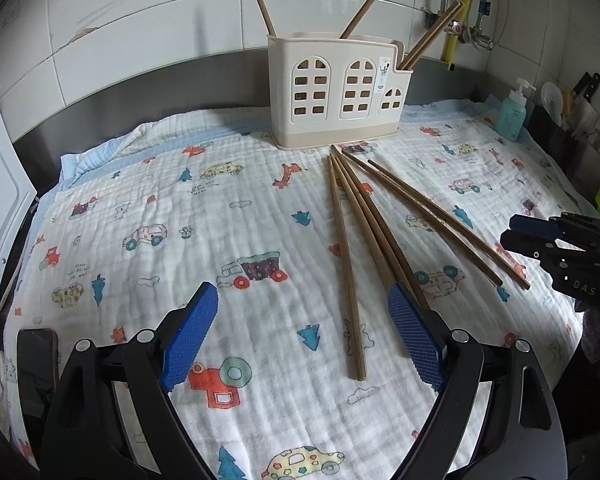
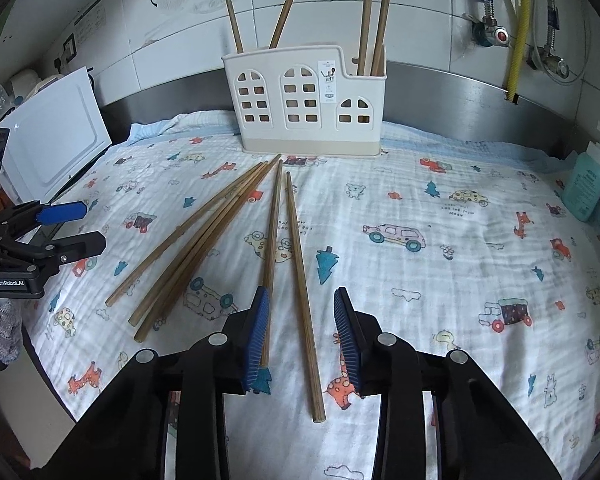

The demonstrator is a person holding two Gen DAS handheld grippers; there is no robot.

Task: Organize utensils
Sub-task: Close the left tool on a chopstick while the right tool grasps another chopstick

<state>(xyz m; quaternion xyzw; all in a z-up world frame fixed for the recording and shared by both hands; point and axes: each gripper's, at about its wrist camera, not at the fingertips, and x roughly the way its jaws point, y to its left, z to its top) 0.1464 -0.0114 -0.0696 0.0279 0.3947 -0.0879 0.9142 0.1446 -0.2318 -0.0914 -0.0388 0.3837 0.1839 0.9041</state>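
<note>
Five loose chopsticks [image 2: 204,240] fanned across a cartoon-printed muslin cloth [image 1: 172,216], thin ends converging just before a cream utensil holder [image 1: 336,92] with arched window cutouts. Four more chopsticks upright or leaning inside that holder. Cloth spread over a steel counter [image 2: 440,84], white tiled wall [image 1: 148,40] behind with fruit decals, yellow hose and valves to the right, teal pump bottle [image 2: 584,188] at the far right edge, white board [image 2: 52,136] propped at the left. Left gripper [image 1: 300,328] spread wide over bare cloth, grasping nothing, one chopstick just inside its right finger. Right gripper [image 2: 302,340] partly closed, straddling the two rightmost chopsticks, pads not visibly pressing either.
</note>
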